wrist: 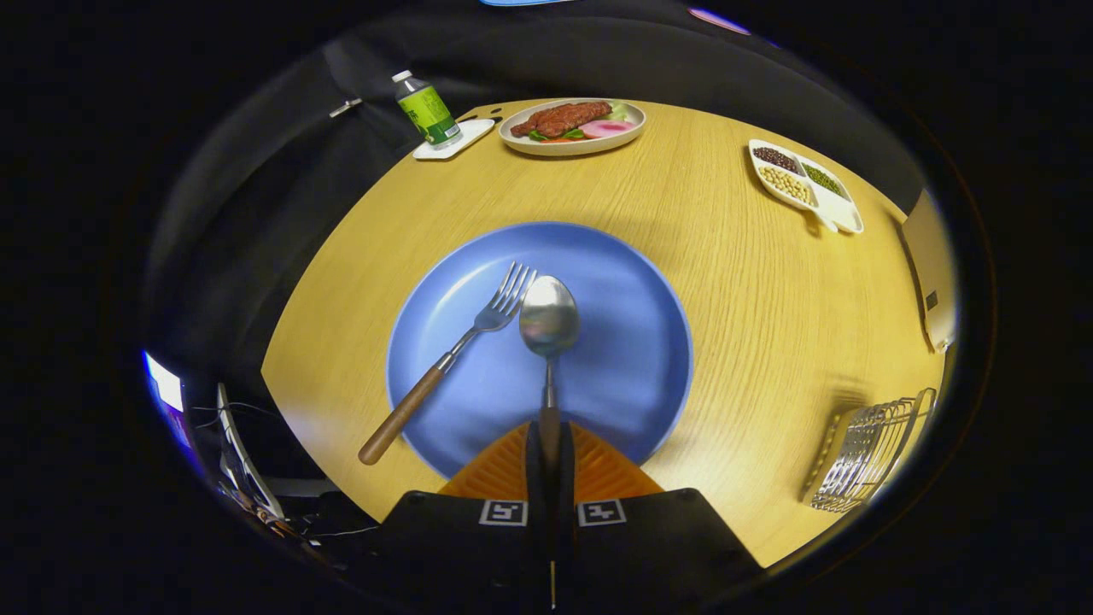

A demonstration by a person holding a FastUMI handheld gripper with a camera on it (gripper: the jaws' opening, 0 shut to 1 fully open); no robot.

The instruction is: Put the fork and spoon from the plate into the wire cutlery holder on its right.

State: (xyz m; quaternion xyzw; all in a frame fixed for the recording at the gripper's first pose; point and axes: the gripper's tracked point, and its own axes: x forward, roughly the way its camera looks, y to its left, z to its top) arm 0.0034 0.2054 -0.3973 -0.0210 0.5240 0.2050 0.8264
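Fork: lying on blue plate, wooden handle overhanging its rim. Spoon: over the plate, handle pinched between the closed fingers of the gripper. Wire cutlery holder: well right; risk is the thin handle pivoting or slipping during transfer.

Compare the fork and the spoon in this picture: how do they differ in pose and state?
The spoon has its handle clamped between the gripper fingers; the fork lies free on the blue plate. The spoon points straight ahead of the fingers; the fork lies angled, its wooden handle overhanging the plate's rim. Both heads are shiny metal, nearly touching.
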